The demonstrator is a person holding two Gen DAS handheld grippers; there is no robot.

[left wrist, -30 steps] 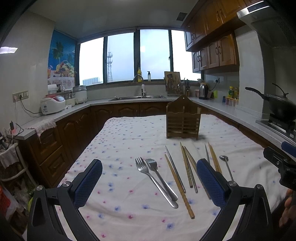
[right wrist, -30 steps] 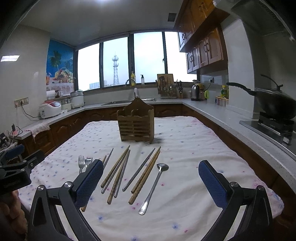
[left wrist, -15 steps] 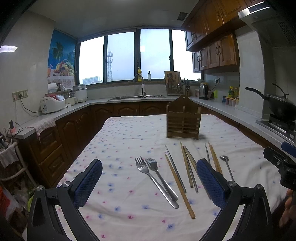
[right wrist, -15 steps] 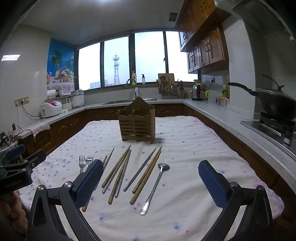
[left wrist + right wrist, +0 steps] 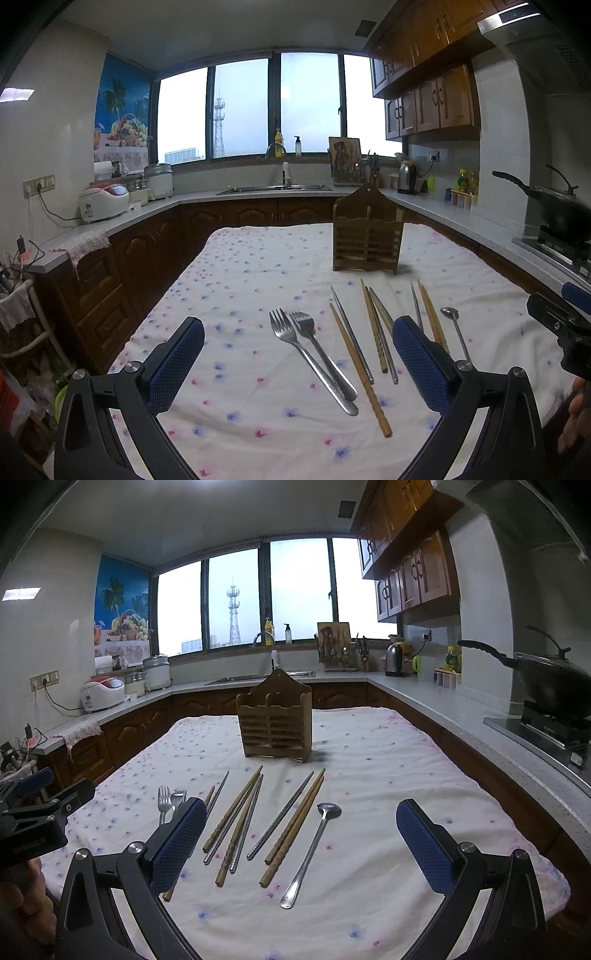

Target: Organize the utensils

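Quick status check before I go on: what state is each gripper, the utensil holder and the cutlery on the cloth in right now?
Left gripper: open, holding nothing.
Right gripper: open, holding nothing.
Brown slatted wooden utensil holder: upright, nothing visible in it.
Two steel forks: flat on the cloth, side by side.
Wooden and steel chopsticks: lying loose, unsorted.
Long-handled steel spoon: flat, bowl toward the holder.
Floral white tablecloth: spread over the table.

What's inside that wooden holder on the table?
Nothing sticks out of the wooden utensil holder's top, and its slatted front shows no utensils. The bottom of its compartments stays hidden behind the slats.
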